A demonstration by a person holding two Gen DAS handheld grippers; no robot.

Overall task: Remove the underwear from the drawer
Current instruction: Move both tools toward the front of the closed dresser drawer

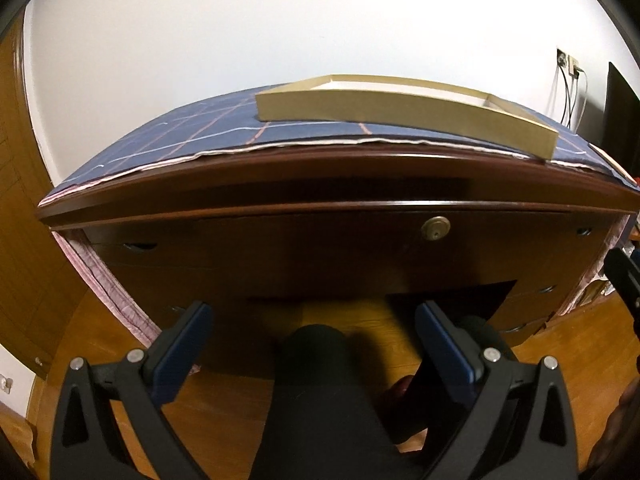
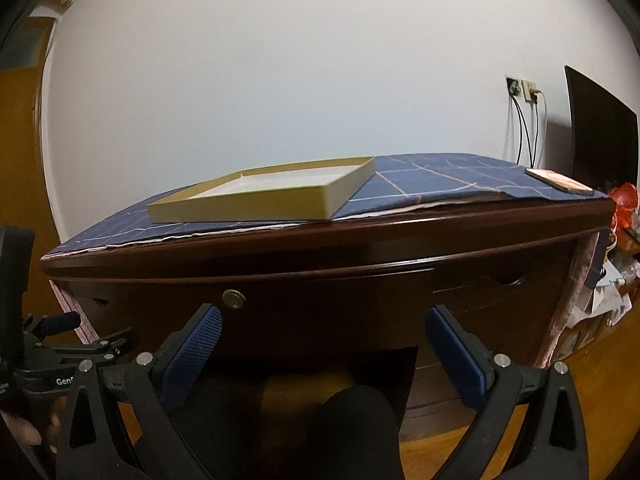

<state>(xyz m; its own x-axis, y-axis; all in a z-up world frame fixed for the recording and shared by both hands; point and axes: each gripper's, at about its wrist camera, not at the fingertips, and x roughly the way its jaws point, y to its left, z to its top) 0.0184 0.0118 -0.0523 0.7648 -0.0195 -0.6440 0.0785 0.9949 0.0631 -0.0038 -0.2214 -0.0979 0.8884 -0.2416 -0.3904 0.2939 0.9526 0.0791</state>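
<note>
A dark wooden dresser fills both views, and its top drawer front (image 1: 320, 248) (image 2: 360, 300) carries a round brass lock (image 1: 435, 227) (image 2: 234, 299). The drawers look shut, and no underwear shows. My left gripper (image 1: 314, 312) is open with nothing between its blue pads, held low in front of the dresser below the lock. The right gripper (image 2: 324, 316) is open too and empty, at about the same height. From the right wrist view the left gripper (image 2: 60, 340) appears at the far left. In the left wrist view the right gripper (image 1: 624, 280) sits at the right edge.
A blue checked cloth (image 1: 200, 128) (image 2: 432, 176) covers the dresser top and bears a shallow cardboard tray (image 1: 400, 108) (image 2: 260, 196). A black screen (image 2: 600, 136), wall cables and clutter (image 2: 616, 280) stand to the right. The person's dark-clad knee (image 1: 320, 360) is under the grippers.
</note>
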